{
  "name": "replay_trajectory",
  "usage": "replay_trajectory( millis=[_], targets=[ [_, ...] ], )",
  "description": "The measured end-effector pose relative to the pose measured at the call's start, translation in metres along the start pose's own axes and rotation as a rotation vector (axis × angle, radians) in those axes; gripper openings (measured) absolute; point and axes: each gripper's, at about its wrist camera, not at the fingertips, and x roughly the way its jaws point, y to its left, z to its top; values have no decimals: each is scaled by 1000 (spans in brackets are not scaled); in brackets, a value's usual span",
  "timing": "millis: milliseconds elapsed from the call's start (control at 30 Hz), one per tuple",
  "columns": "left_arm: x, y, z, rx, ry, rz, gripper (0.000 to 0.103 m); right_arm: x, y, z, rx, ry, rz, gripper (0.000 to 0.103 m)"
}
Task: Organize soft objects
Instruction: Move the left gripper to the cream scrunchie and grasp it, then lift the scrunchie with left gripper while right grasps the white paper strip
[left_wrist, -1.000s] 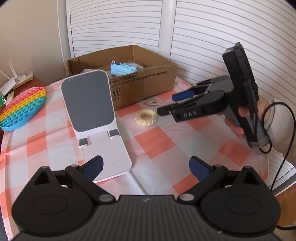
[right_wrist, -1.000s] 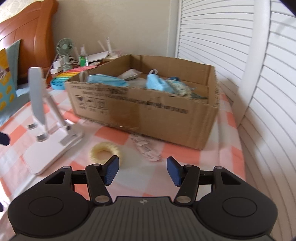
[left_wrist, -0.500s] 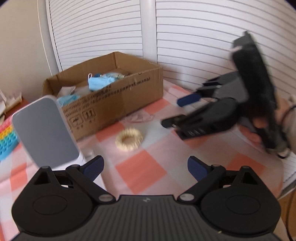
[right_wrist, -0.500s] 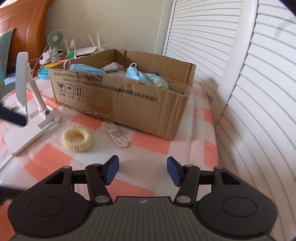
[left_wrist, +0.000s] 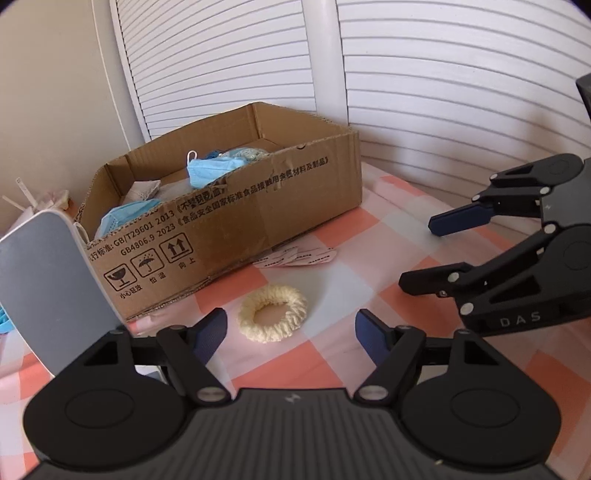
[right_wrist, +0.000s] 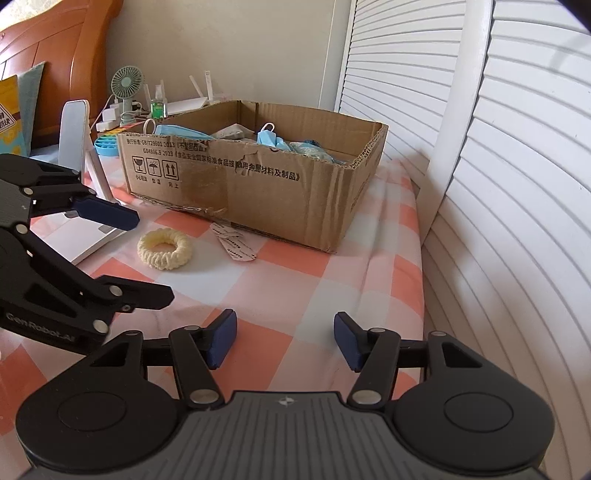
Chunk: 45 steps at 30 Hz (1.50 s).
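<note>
Left wrist view: phone stand (left_wrist: 55, 284) cut off at the left edge, hiding part of the cardboard box (left_wrist: 258, 206). Inside the box, blue face masks (left_wrist: 210, 171) and pale packets, the far contents hard to make out. Cream knitted ring (left_wrist: 272, 312) flat on the checked worktop (left_wrist: 369, 243), just beyond the left gripper (left_wrist: 290, 332); fingers apart after just closing in, nothing between them. Flat wrappers (left_wrist: 299, 257) by the box's foot. Right gripper (left_wrist: 424, 254) cut off at the right, fingers parted and empty.

Right wrist view: same box (right_wrist: 280, 181) holding masks (right_wrist: 269, 138). Ring (right_wrist: 165, 249) in front of the left gripper (right_wrist: 147, 258). Open checked cloth before the right gripper (right_wrist: 284, 339), louvred doors (right_wrist: 498, 184) close along the right edge.
</note>
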Motion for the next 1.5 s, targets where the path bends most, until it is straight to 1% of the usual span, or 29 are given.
replay_trajectory(
  millis=[100,167,267,367,433,467,500,567,700,867,967,1167,1267,1367,1500],
  targets=[
    [2,-4,2,-11,-1,26,70,-1,1,-1,-1,-6,3,63],
    [7,-3,4,-40,12,50,67,-1,1,-2,1,-10,6,63],
    [13,-6,6,-74,25,77,65,-2,1,-3,4,-14,12,63],
    [17,-8,9,-114,24,93,65,-2,1,-4,8,-16,17,63],
    [19,-8,10,-141,24,95,63,-2,2,-4,4,-17,20,63],
    [19,-7,10,-158,24,95,58,-3,2,-4,1,-17,22,63],
    [19,-5,10,-176,25,92,50,-3,3,-4,-2,-18,22,63],
    [19,-4,10,-194,26,63,41,-3,3,-4,-6,-17,25,63],
    [17,-3,10,-178,28,55,33,-3,5,-3,-15,-14,25,63],
    [11,0,7,-161,37,39,27,-3,7,-2,-25,-8,18,63],
    [5,2,4,-148,40,25,27,-4,10,-1,-33,-1,14,63],
    [-12,5,-5,-112,44,-25,27,-1,15,4,-57,13,10,63],
    [-21,6,-11,-83,48,-40,27,1,16,7,-55,16,19,63],
    [-29,10,-17,-67,61,-74,27,6,17,12,-52,16,32,63],
    [-38,16,-26,-42,76,-105,27,18,21,22,-51,19,66,63]
  ],
)
